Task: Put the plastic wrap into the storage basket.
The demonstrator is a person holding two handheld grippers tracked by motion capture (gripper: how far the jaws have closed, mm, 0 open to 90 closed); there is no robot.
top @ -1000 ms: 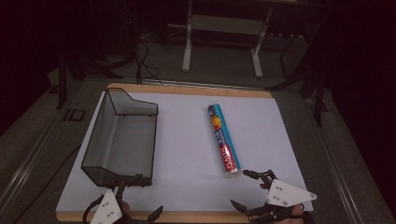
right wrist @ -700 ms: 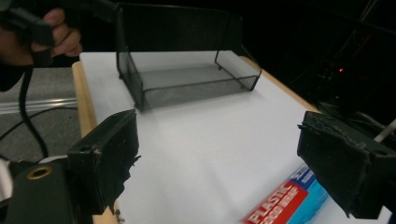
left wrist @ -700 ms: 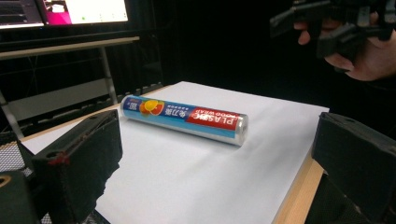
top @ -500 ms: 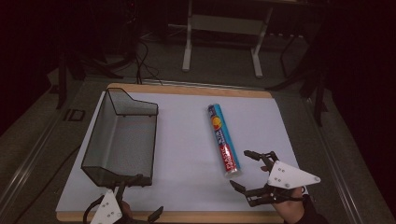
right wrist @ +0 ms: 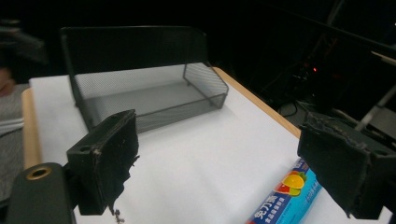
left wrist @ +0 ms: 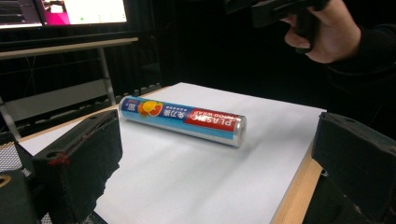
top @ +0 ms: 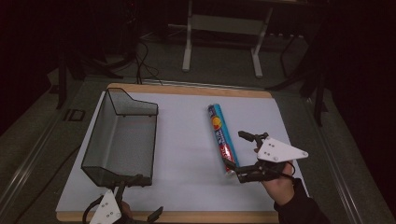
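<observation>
A blue and red plastic wrap roll (top: 220,136) lies lengthwise on the white sheet (top: 187,158), right of centre. My right gripper (top: 236,155) is open just right of the roll's near half, one jaw beside its middle and the other at its near end. In the right gripper view the roll (right wrist: 284,199) shows low between the spread jaws of that gripper (right wrist: 224,172). My left gripper (top: 140,198) stands open at the table's near edge, just in front of the black mesh tray (top: 122,140). The left gripper view has the roll (left wrist: 182,120) lying ahead of its gripper (left wrist: 215,186).
The sheet lies on a wooden board (top: 187,87). The mesh tray (right wrist: 144,88) holds nothing and has a tall far wall. A hand (left wrist: 322,28) holds the right gripper. A metal stand (top: 222,28) and cables are on the dark floor beyond the table.
My right gripper has moved forward from the near edge and a little left, up to the roll's near half. The left gripper has stayed where it was.
</observation>
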